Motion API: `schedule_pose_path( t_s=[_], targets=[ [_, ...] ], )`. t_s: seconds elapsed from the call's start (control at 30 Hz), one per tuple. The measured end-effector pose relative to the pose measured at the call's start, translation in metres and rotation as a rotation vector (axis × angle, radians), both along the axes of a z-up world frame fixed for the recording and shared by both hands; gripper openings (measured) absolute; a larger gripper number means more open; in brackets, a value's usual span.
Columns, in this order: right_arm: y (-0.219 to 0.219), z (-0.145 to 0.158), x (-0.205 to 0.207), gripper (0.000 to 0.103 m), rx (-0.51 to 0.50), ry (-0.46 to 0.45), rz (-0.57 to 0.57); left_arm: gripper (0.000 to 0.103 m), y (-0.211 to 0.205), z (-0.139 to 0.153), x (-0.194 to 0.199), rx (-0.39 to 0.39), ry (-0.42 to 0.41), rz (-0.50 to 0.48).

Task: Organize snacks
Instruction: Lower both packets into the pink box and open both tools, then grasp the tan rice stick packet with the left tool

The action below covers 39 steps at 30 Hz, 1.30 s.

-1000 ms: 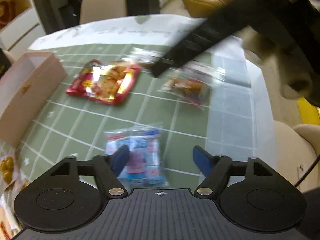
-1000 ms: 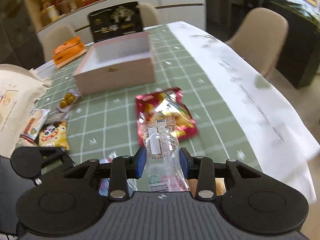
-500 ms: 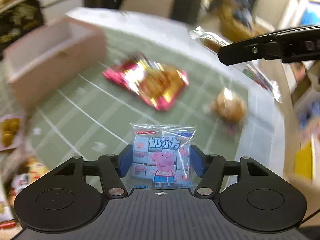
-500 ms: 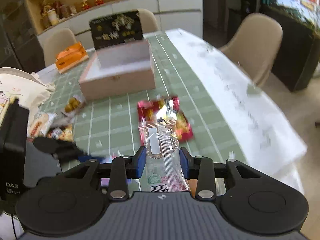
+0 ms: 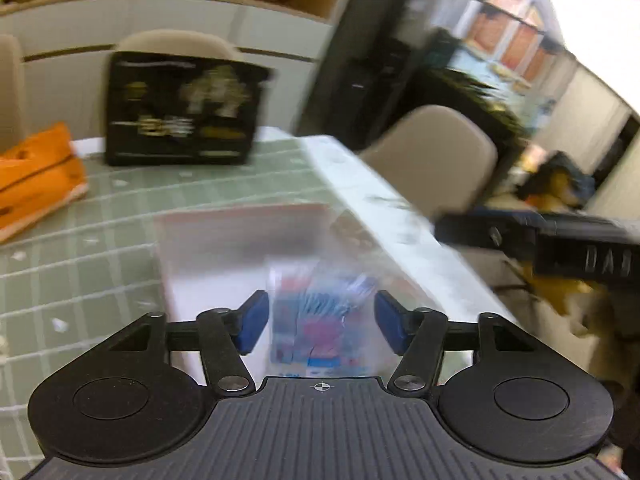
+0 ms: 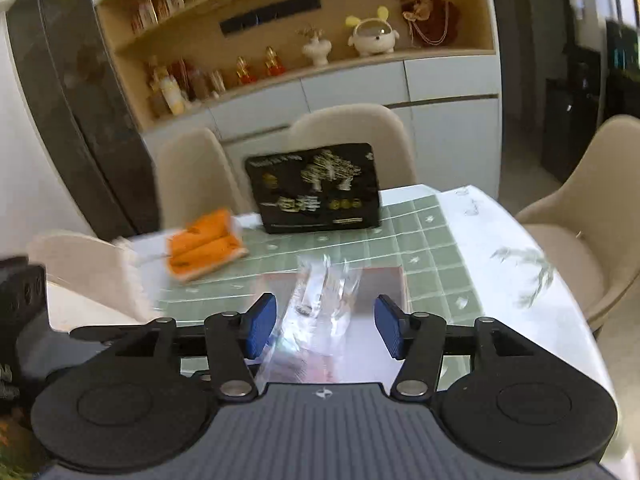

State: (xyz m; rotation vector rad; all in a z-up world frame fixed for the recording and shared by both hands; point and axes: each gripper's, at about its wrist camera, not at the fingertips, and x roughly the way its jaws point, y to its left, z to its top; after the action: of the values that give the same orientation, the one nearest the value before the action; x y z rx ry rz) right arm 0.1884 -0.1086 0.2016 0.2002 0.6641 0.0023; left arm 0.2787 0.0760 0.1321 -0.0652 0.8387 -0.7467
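Green-check table (image 6: 424,236): black box (image 6: 316,188) & orange pack (image 6: 204,246) behind pink box (image 5: 240,236).

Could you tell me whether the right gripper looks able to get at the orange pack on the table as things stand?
Probably not directly: the right gripper has a clear snack packet between its opening jaws above the pink box; the orange pack lies farther off, unobstructed.

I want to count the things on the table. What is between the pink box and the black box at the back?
In the right wrist view, only bare green checked tablecloth lies between the pink box and the black box.
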Motion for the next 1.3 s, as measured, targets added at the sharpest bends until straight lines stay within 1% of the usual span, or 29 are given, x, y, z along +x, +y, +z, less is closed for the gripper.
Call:
schedule_pose_path(
  t_s=[0.03,0.07,0.1,0.13,0.2,0.27,0.3,0.37,0.43,0.47,0.5,0.57,0.63,0.7,0.77,0.83,0.87,0.93,1.0,1.07,1.13,1.17,1.2,1.23,1.3],
  targets=[
    [0.005,-0.007,0.009,0.055,-0.05,0.021,-0.009,0.063,0.006,-0.002,0.001,-0.011,-0.003,0.009],
    [0.007,-0.015,0.013,0.055,-0.072,0.042,-0.013,0.063,0.018,-0.003,0.001,-0.035,-0.001,0.02],
    [0.006,-0.024,0.013,0.055,-0.053,0.057,-0.009,0.064,0.031,-0.005,0.002,-0.05,0.0,0.042],
    [0.003,-0.033,0.009,0.055,-0.017,0.067,-0.001,0.064,0.042,-0.007,0.004,-0.044,-0.002,0.067],
    [0.0,-0.051,0.003,0.055,0.026,0.098,0.006,0.063,0.068,-0.016,0.01,0.024,-0.009,0.135],
    [0.005,-0.07,-0.007,0.055,0.021,0.132,0.018,0.063,0.084,-0.033,0.013,0.084,0.007,0.176],
    [0.01,-0.077,-0.012,0.055,0.012,0.145,0.021,0.063,0.093,-0.042,0.014,0.1,0.025,0.184],
    [0.024,-0.09,-0.027,0.055,-0.001,0.171,0.036,0.062,0.101,-0.062,0.01,0.108,0.073,0.179],
    [0.033,-0.101,-0.044,0.055,0.01,0.193,0.055,0.054,0.102,-0.078,0.004,0.11,0.11,0.157],
    [0.037,-0.106,-0.049,0.055,0.019,0.206,0.062,0.041,0.101,-0.084,-0.006,0.113,0.119,0.131],
    [0.04,-0.109,-0.056,0.055,0.027,0.218,0.064,0.035,0.098,-0.086,-0.013,0.116,0.122,0.104],
    [0.048,-0.114,-0.071,0.055,0.038,0.231,0.064,0.035,0.091,-0.091,-0.028,0.113,0.105,0.042],
    [0.056,-0.116,-0.081,0.055,0.035,0.233,0.071,0.035,0.087,-0.09,-0.046,0.084,0.116,-0.016],
    [0.064,-0.116,-0.091,0.055,0.018,0.233,0.081,0.034,0.083,-0.092,-0.06,0.052,0.158,-0.079],
    [0.071,-0.117,-0.097,0.056,-0.008,0.238,0.083,0.033,0.081,-0.097,-0.073,0.014,0.222,-0.143],
    [0.08,-0.119,-0.101,0.057,-0.028,0.247,0.085,0.033,0.089,-0.096,-0.084,-0.014,0.257,-0.175],
    [0.086,-0.121,-0.104,0.058,-0.033,0.254,0.092,0.033,0.096,-0.092,-0.09,-0.024,0.257,-0.176],
    [0.097,-0.125,-0.108,0.06,-0.027,0.265,0.114,0.033,0.114,-0.082,-0.097,-0.013,0.223,-0.119],
    [0.114,-0.131,-0.111,0.061,-0.01,0.286,0.153,0.033,0.141,-0.067,-0.098,0.038,0.169,0.003],
    [0.132,-0.137,-0.113,0.061,0.012,0.296,0.189,0.033,0.174,-0.058,-0.097,0.078,0.137,0.144],
    [0.153,-0.142,-0.111,0.063,0.047,0.295,0.208,0.033,0.203,-0.053,-0.101,0.091,0.132,0.239],
    [0.162,-0.144,-0.107,0.066,0.073,0.291,0.213,0.033,0.217,-0.052,-0.104,0.1,0.133,0.281],
    [0.173,-0.147,-0.101,0.07,0.101,0.287,0.225,0.034,0.227,-0.053,-0.105,0.109,0.138,0.309],
    [0.182,-0.151,-0.096,0.071,0.117,0.288,0.236,0.034,0.235,-0.054,-0.107,0.117,0.145,0.331],
    [0.201,-0.161,-0.083,0.072,0.106,0.32,0.247,0.034,0.248,-0.058,-0.113,0.122,0.157,0.368]
  ],
)
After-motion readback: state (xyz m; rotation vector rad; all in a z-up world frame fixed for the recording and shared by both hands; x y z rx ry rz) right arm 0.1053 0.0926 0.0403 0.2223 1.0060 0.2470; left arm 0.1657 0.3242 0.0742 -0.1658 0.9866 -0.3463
